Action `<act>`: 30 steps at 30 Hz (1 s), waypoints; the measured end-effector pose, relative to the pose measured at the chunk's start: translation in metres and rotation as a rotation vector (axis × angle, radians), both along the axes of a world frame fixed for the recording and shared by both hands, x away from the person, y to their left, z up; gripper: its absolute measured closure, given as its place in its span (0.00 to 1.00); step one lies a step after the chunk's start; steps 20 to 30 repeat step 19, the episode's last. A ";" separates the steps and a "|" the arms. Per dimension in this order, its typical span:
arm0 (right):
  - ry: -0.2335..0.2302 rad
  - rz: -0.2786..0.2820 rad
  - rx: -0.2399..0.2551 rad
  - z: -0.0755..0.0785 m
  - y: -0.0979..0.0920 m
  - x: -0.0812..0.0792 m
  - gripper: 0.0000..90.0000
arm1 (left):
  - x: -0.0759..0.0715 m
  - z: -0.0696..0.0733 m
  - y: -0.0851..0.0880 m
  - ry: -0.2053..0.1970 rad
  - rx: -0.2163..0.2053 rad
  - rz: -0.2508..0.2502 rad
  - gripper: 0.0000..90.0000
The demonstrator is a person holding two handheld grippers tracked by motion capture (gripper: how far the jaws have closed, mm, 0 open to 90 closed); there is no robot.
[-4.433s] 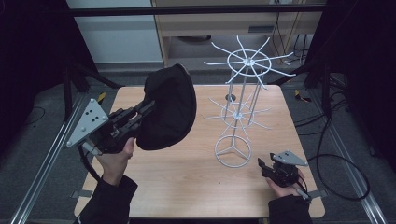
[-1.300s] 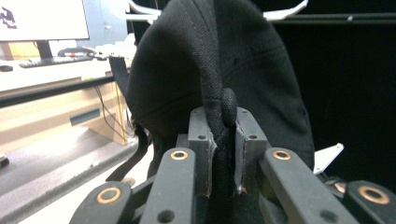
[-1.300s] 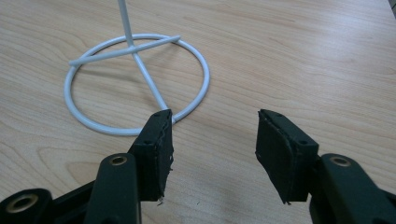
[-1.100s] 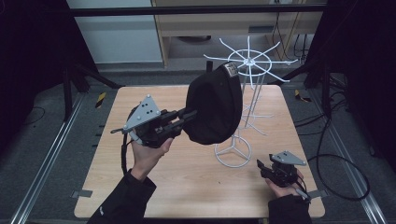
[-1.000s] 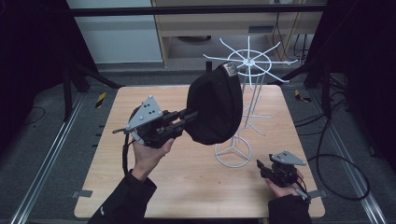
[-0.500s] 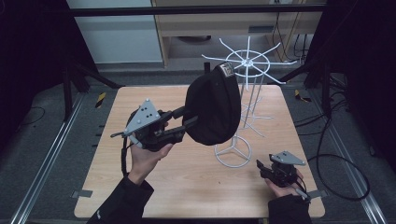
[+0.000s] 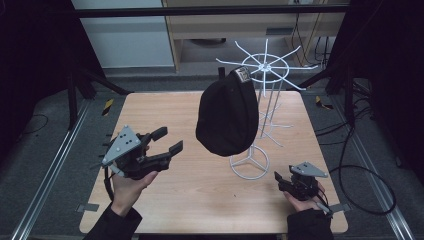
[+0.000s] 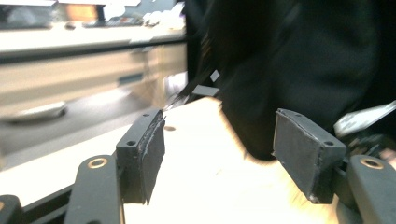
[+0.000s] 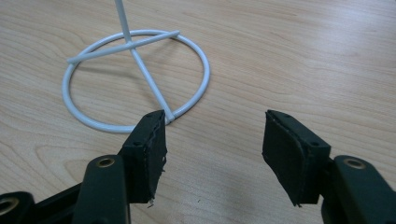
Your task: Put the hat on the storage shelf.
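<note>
The black cap [image 7: 227, 115] hangs from one arm of the white wire stand [image 7: 265, 67], caught near its top by the arm's tip, its body drooping down in front of the stand's pole and clear above the worktop [image 7: 165, 107]; no gripper touches it. The left gripper [image 7: 170, 141] is held in the person's left hand [image 7: 131, 184] over the left part of the worktop, well apart from the cap, the forearm rising from the bottom edge and the wrist bent so that the gripper lies nearly level and points to the right, toward the cap, with its grey plate turned up and to the left. Its jaws have just been opening and now stand wide and released, with nothing between them; in the left gripper view the two black pads [image 8: 149, 151] frame bare wood, and the cap [image 8: 299, 70] looms dark and blurred beyond them. The right gripper [image 7: 280, 181] rests low at the worktop's near right corner, the right hand [image 7: 302, 200] cupped under it and the sleeve coming in from the bottom edge; it points left toward the stand's ring base [image 7: 249, 164], which stands just beside it. Its jaws have also just been opening a little and are spread apart, empty; in the right gripper view the pads sit over plain wood, the left pad's tip just at the rim of the ring base [image 9: 135, 79], though whether it touches the wire cannot be told.
</note>
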State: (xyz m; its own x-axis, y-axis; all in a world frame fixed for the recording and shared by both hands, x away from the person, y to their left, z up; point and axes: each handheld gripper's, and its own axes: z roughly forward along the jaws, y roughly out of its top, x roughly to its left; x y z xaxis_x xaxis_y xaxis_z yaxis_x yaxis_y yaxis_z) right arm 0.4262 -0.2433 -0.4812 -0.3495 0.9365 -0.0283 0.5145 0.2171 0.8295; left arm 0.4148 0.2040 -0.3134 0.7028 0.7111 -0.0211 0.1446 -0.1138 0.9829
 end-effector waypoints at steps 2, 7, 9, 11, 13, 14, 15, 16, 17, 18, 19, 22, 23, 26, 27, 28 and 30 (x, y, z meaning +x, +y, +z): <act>0.001 -0.004 0.005 0.000 0.000 0.000 0.43 | 0.000 -0.014 0.009 0.027 0.024 0.029 0.35; 0.005 -0.010 0.007 -0.001 0.000 0.000 0.40 | 0.001 -0.056 0.032 0.120 0.075 0.101 0.35; 0.009 -0.009 0.008 -0.001 -0.001 0.000 0.39 | 0.002 -0.074 0.040 0.156 0.098 0.138 0.35; 0.009 -0.009 0.003 -0.002 -0.001 0.001 0.37 | 0.003 -0.090 0.048 0.186 0.123 0.172 0.34; 0.015 -0.013 0.005 -0.003 -0.002 0.001 0.36 | 0.004 -0.105 0.055 0.201 0.141 0.207 0.33; 0.017 -0.014 0.007 -0.003 -0.002 0.001 0.36 | 0.006 -0.112 0.059 0.216 0.142 0.222 0.33; 0.018 -0.017 0.005 -0.004 -0.002 0.002 0.35 | 0.008 -0.118 0.063 0.233 0.141 0.239 0.32; 0.018 -0.017 -0.001 -0.004 -0.003 0.002 0.35 | 0.011 -0.124 0.067 0.244 0.147 0.254 0.31; 0.025 -0.019 0.002 -0.005 -0.003 0.003 0.34 | 0.014 -0.131 0.070 0.250 0.157 0.272 0.30; 0.026 -0.021 0.003 -0.005 -0.003 0.003 0.34 | 0.017 -0.138 0.074 0.251 0.172 0.289 0.29; 0.030 -0.021 0.005 -0.005 -0.004 0.003 0.33 | 0.021 -0.148 0.080 0.260 0.205 0.315 0.27; 0.030 -0.021 0.005 -0.005 -0.004 0.003 0.33 | 0.021 -0.148 0.080 0.260 0.205 0.315 0.27; 0.030 -0.021 0.005 -0.005 -0.004 0.003 0.33 | 0.021 -0.148 0.080 0.260 0.205 0.315 0.27; 0.030 -0.021 0.005 -0.005 -0.004 0.003 0.33 | 0.021 -0.148 0.080 0.260 0.205 0.315 0.27; 0.030 -0.021 0.005 -0.005 -0.004 0.003 0.33 | 0.021 -0.148 0.080 0.260 0.205 0.315 0.27; 0.030 -0.021 0.005 -0.005 -0.004 0.003 0.33 | 0.021 -0.148 0.080 0.260 0.205 0.315 0.27; 0.030 -0.021 0.005 -0.005 -0.004 0.003 0.33 | 0.021 -0.148 0.080 0.260 0.205 0.315 0.27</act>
